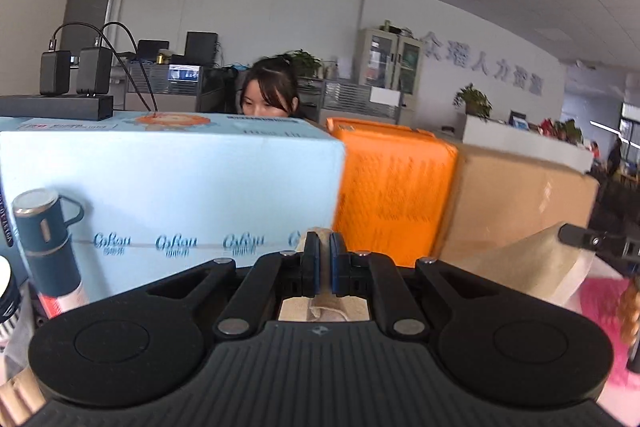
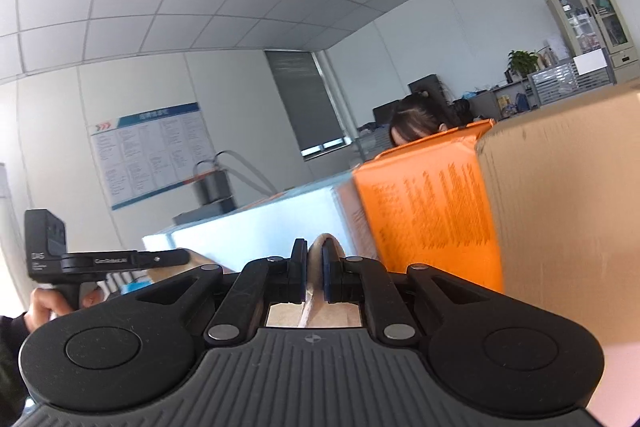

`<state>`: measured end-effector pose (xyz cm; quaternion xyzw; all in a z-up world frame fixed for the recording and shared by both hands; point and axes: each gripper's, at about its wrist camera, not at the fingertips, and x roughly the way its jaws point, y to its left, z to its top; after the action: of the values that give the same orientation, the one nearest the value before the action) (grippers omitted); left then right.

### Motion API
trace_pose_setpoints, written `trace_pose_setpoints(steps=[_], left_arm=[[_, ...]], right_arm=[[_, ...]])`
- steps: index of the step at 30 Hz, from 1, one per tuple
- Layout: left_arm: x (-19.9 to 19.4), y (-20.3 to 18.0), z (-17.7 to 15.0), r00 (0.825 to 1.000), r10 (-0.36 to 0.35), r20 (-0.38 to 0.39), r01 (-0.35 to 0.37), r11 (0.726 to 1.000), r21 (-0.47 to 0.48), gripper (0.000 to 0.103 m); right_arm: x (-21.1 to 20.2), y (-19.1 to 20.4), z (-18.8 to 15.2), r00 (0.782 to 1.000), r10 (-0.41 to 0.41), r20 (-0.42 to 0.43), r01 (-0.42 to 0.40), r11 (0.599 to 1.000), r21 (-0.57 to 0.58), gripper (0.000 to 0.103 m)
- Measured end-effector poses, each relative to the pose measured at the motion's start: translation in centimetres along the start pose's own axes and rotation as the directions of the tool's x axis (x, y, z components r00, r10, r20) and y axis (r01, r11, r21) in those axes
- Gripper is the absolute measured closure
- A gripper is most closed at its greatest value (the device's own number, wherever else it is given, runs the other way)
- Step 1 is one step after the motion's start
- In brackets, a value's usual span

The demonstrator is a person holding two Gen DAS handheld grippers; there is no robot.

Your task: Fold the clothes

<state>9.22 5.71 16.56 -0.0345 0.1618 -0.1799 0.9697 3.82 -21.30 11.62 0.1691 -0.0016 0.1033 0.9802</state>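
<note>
The beige cloth [image 1: 532, 263] is lifted, pinched in both my tongs: my left tongs [image 1: 325, 259] clamp one bunched edge, my right tongs [image 2: 315, 265] clamp another, probably so it hangs stretched between them. Ahead of both stand the blue box [image 1: 168, 187] and orange box [image 2: 432, 211]. The table below and most of the cloth are hidden by the tongs' bodies.

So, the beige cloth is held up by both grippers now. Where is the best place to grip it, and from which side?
Grip the top edge, near the corners, coming from the near side. The left gripper and right gripper each pinch a fold of the beige cloth, which hangs between them before the boxes.
</note>
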Motion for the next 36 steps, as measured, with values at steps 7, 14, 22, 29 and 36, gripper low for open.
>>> trace_pose_setpoints(steps=[7,14,22,29,36], left_arm=[[-4.3,-1.7,0.2,1.0,0.012,0.009,-0.012,1.0,-0.013,0.098],[-6.7,-3.0,0.4,0.999,-0.003,0.041,0.002,1.0,0.02,0.098],[-3.4,-1.2,-6.0,0.972,0.068,-0.227,-0.042,0.992,0.12,0.07],[-4.0,0.6,-16.7,0.904,0.056,-0.424,0.012,0.988,0.155,0.045],[-5.5,-0.5,-20.3,0.905,0.057,-0.422,0.061,0.964,0.26,0.021]], right_arm=[[-4.6,3.2,-0.1,1.0,0.014,0.021,-0.014,1.0,0.014,0.096],[-6.4,5.5,-0.8,0.999,0.023,-0.024,-0.023,1.0,-0.018,0.096],[-3.2,4.5,-8.6,0.925,0.03,-0.378,0.001,0.997,0.081,0.063],[-1.9,6.1,-16.8,0.835,0.124,-0.537,-0.054,0.988,0.144,0.045],[0.0,7.4,-20.3,0.803,0.113,-0.585,-0.042,0.99,0.135,0.018]])
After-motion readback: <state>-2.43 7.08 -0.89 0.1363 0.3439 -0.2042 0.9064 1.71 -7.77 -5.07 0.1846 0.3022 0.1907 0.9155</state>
